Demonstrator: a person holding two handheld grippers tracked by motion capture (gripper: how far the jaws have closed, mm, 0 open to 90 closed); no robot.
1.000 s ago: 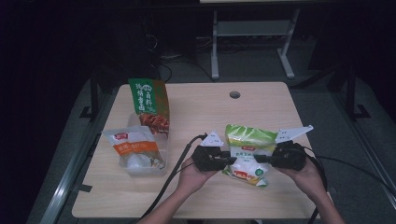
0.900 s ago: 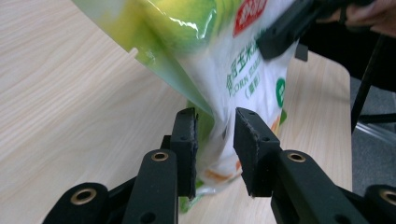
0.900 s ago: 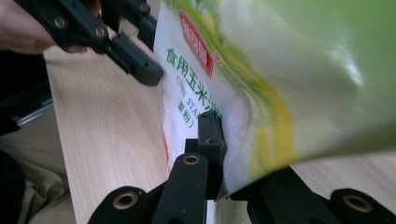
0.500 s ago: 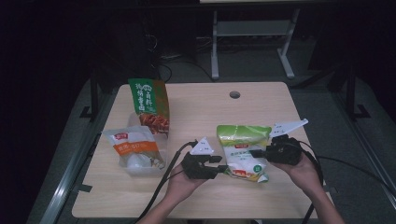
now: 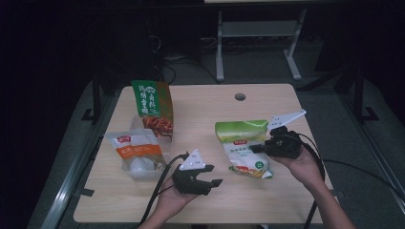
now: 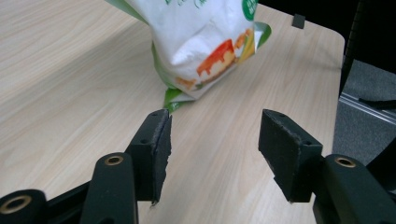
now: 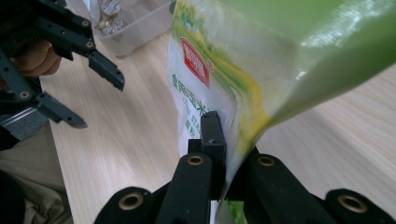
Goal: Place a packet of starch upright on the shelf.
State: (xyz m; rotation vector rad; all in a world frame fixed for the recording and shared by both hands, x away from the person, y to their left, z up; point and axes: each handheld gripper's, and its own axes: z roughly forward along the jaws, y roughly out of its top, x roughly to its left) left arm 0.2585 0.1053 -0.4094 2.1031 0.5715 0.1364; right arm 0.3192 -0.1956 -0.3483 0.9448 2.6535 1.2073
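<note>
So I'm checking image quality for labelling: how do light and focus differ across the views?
High view: lit table, dark surroundings. Left gripper view: even light, sharp green-and-white pouch. Right gripper view: the pouch's near green top is blurred, with glare.

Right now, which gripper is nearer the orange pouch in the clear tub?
Left. The left gripper, jaws open and empty after just opening, sits just right of the orange pouch. The right gripper is farther right, clamped on the green bag.

Green-orange snack bag [image 5: 154, 106] stands behind an orange-labelled pouch [image 5: 136, 149] in a clear tub.
</note>
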